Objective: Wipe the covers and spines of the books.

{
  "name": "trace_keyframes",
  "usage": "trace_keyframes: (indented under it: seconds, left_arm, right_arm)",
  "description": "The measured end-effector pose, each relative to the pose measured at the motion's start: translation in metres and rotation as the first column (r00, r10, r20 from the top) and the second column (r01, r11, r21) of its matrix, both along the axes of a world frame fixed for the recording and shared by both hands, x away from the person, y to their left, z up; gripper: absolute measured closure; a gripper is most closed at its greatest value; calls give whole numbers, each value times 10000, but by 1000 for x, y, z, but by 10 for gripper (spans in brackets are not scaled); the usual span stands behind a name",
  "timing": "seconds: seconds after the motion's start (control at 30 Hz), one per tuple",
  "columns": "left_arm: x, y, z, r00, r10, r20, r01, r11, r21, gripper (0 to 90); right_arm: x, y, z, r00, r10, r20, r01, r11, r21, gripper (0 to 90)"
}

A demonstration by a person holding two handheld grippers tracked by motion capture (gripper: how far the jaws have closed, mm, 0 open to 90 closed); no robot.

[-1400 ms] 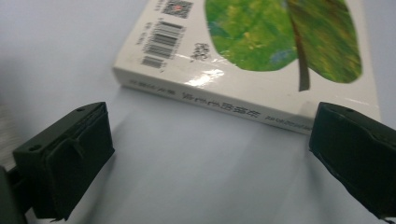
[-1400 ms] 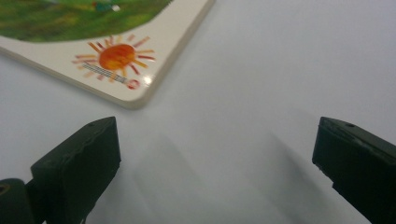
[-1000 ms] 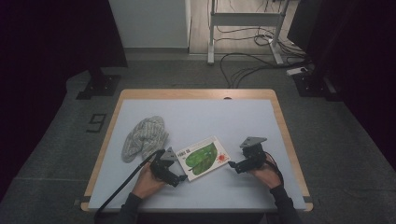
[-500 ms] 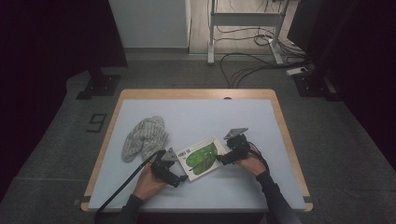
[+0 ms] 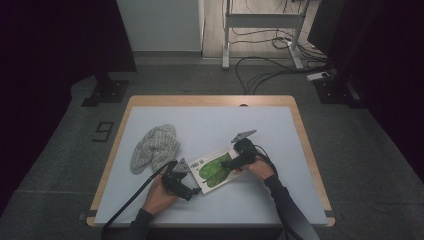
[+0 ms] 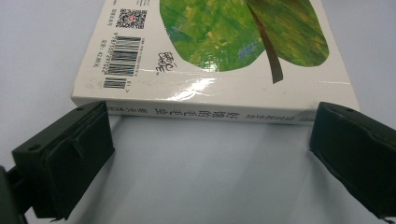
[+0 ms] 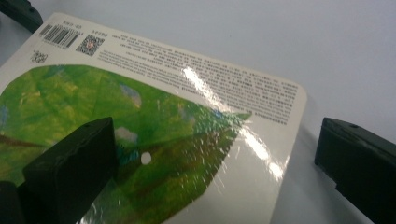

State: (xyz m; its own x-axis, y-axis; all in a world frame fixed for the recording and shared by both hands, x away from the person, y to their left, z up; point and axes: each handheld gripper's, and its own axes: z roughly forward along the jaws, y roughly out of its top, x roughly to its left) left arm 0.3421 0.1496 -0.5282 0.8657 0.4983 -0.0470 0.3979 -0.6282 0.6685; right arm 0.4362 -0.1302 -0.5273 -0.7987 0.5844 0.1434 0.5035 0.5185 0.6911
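Clearly the book [image 5: 216, 169] is what both hands are working on: a thin white picture book with a green leaf on its cover, lying flat on the table [image 5: 280, 130] near the person's edge, its long axis running on a slant from near-left to far-right in the high view. A grey knitted cloth [image 5: 154, 146] lies well apart from the book, off its left end, and plays no visible part.

At the book's near-left corner sits the left gripper [image 6: 210, 154]. Its own view looks straight at the spine side, which runs crosswise between the two jaws; the jaws stand wide, one near each end of that edge, neither clearly touching it. So the spine lies directly ahead of this gripper, and a short push forward would bring the jaws past the book's ends rather than onto it.

At the book's far-right end, the right gripper [image 7: 219, 163] hangs over the cover, jaws also wide: one jaw is above the leaf, the other beyond the book's rounded corner over bare table. Both grippers are about equally close.

Whether any jaw rests on the cover cannot be told. The book's near edge is cut off in the right gripper view, and the spine text is too small to read.
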Motion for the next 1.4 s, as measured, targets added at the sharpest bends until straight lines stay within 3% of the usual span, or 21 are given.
trace_keyframes:
  seconds: [0.17, 0.43, 0.8, 0.97, 1.4]
  left_arm:
    - [0, 0, 0, 10000, -3, -3, 3, 10000, 5, 0]
    - [0, 0, 0, 10000, -15, -7, 15, 10000, 19, 0]
    - [0, 0, 0, 10000, -14, -9, 14, 10000, 20, 0]
    - [0, 0, 0, 10000, -14, -13, 14, 10000, 20, 0]
    - [0, 0, 0, 10000, -15, -13, 15, 10000, 17, 0]
  right_arm:
    - [-1, 3, 0, 10000, -69, -71, 70, 9999, 103, 0]
    - [1, 3, 3, 9970, -325, -700, 367, 9976, 588, 7]
    - [-5, 0, 19, 9983, -392, -435, 433, 9942, 987, 5]
    - [-11, -1, 25, 9988, -415, -261, 438, 9945, 949, 9]
    - [-23, -6, 32, 9982, -530, -279, 559, 9915, 1174, 0]
